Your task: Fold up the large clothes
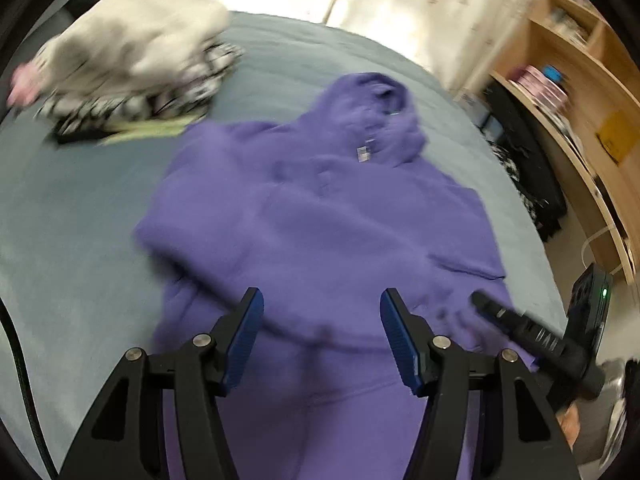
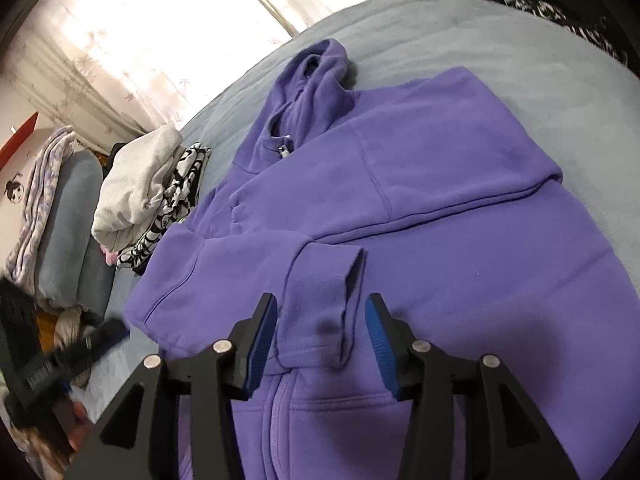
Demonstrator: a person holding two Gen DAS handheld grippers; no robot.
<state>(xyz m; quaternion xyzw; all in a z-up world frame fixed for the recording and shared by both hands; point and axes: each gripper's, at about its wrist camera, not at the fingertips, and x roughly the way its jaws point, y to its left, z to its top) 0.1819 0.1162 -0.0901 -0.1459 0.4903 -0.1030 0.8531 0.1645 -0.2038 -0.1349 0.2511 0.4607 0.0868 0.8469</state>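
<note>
We see daylight glaring through the curtains (image 2: 132, 36), washing them out; the left wrist view is motion-blurred, perhaps hiding detail, and fisheye edges bend darkly.

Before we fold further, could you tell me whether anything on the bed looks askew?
The purple hoodie lies mostly flat, but its hood is bunched and one sleeve cuff sits crooked across the front.

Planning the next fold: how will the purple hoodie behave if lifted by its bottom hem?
The purple hoodie is probably floppy: its folded sleeve lies limp and creased. The fleece-like nap suggests it won't slip. Likely bulky rather than heavy, so the hood may drag across the bed.
</note>
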